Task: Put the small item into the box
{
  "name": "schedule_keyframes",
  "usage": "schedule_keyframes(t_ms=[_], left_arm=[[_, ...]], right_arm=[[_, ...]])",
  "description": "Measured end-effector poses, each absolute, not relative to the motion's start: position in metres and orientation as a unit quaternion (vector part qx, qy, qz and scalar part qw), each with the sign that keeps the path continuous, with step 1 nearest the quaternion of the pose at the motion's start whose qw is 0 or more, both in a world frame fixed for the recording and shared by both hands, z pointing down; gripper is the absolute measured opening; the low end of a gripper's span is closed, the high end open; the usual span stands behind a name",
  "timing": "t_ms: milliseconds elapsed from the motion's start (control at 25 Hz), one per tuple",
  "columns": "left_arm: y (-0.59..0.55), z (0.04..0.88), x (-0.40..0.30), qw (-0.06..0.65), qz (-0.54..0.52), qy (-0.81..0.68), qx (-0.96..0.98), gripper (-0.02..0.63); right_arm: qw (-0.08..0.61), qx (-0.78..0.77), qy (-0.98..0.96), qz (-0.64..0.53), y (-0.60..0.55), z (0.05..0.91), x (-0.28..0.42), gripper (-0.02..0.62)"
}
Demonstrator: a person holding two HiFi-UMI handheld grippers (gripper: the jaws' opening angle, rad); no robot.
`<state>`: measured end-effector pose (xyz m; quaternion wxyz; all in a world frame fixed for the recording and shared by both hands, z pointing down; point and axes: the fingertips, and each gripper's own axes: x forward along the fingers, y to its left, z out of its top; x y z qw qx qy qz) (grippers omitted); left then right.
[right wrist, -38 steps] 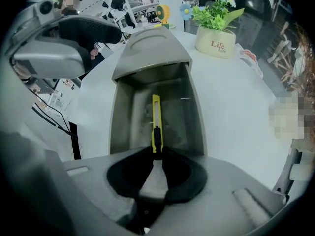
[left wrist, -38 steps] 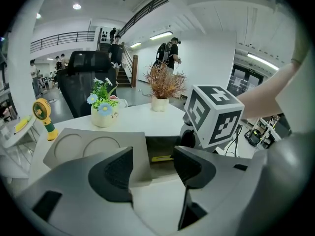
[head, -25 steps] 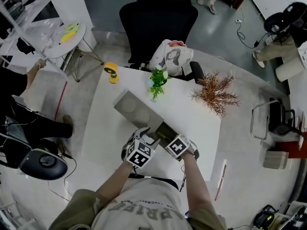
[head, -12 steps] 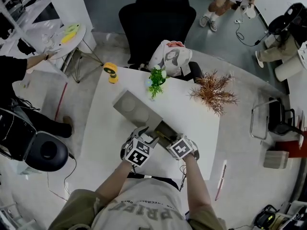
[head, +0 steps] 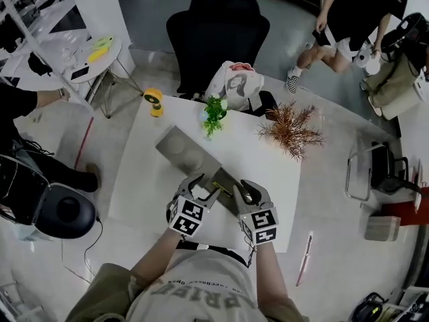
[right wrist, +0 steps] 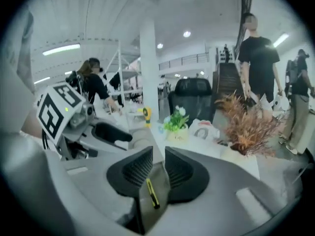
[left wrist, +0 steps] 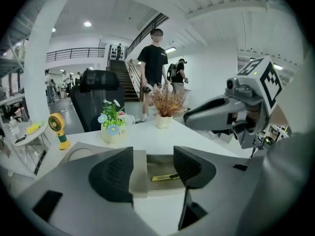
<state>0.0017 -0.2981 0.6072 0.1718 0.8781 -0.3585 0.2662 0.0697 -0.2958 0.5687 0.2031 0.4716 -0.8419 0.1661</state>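
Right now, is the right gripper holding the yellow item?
No, the jaws of the right gripper stand apart with nothing clamped, and the yellow item lies in the box beneath them.

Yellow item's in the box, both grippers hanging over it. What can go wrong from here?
1. The left gripper has its jaws apart with the box wall between them. Pulling away sideways could drag or tip the box and spill the yellow item.
2. The right gripper, its jaws slightly apart and empty, hangs right above the item. A dip could knock it askew.
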Motion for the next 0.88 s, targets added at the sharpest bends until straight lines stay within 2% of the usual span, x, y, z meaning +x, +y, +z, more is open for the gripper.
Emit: schedule_keyframes(t_ms=[120,240,440,720,800,880], left_arm=[[-0.3,0.589,-0.001,0.16,0.234,-0.382,0.879,0.247],[-0.301,0.564,-0.005,0.142,0.199,-0.407,0.88,0.247],[-0.304,0.519,-0.013,0.102,0.136,-0.445,0.879,0.247],[-0.306,0.467,-0.02,0.041,0.067,-0.491,0.868,0.242],[-0.304,0.457,-0.021,0.032,0.05,-0.498,0.865,0.195],[-0.301,0.447,-0.022,0.014,0.032,-0.502,0.864,0.11]], right_arm=[[0.101,0.521,-0.84,0.115,-0.295,0.524,0.082,0.066],[0.039,0.554,-0.829,0.066,-0.289,0.489,0.092,0.066],[0.001,0.573,-0.82,0.007,-0.281,0.453,0.096,0.066],[-0.006,0.584,-0.81,-0.057,-0.276,0.42,0.094,0.063],[-0.011,0.582,-0.811,-0.063,-0.275,0.414,0.093,0.063],[-0.016,0.582,-0.81,-0.067,-0.274,0.409,0.093,0.061]])
